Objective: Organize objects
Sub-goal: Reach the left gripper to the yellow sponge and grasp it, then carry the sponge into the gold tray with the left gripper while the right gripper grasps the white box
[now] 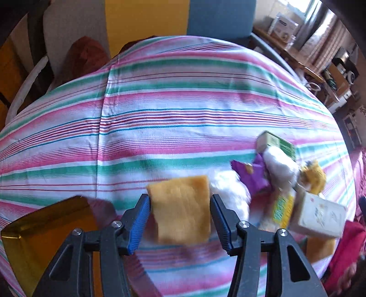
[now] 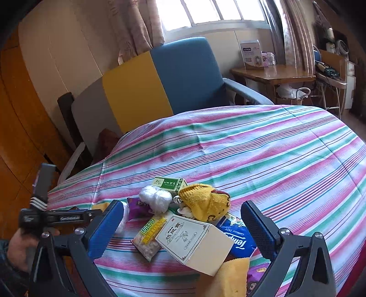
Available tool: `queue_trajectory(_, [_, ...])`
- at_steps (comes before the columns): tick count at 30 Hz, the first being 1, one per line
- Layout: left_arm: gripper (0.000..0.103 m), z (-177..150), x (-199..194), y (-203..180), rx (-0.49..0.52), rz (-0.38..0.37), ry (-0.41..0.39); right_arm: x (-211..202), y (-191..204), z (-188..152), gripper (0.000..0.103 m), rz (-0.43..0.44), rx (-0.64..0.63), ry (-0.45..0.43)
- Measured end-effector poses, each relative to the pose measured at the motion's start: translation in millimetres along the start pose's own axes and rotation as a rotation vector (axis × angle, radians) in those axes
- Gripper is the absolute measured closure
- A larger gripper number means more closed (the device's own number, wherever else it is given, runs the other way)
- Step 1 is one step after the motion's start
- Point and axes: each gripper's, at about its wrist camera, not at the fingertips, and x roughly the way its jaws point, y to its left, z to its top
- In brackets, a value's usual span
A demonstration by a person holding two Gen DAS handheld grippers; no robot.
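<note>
An orange sponge (image 1: 181,208) sits between the left tongs (image 1: 180,221) — seemingly clamped, though blur obscures contact — above the striped worktop (image 1: 160,118). The right tongs (image 2: 183,230) stand apart over a white carton (image 2: 194,242), yellow sock (image 2: 205,201) and blue tissue pack (image 2: 238,237).

Window (image 2: 205,11) daylight; left view motion-blurred.

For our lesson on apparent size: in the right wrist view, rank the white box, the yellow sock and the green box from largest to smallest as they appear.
1. white box, though it lies nearest the camera, which enlarges it
2. yellow sock
3. green box, farthest and partly hidden
</note>
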Motion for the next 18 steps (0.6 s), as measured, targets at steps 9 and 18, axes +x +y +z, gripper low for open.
queue_trajectory(9, [0.055,-8.6,2.7,-10.7,0.061,0.009,-0.059,1.5,-12.3,3.4,0.000,-0.015,0.056,-0.005])
queue_trajectory(18, [0.055,-52.5,-63.4,-8.5,0.061,-0.120,-0.187,-0.6,-46.3,9.3,0.000,-0.027,0.204,-0.018])
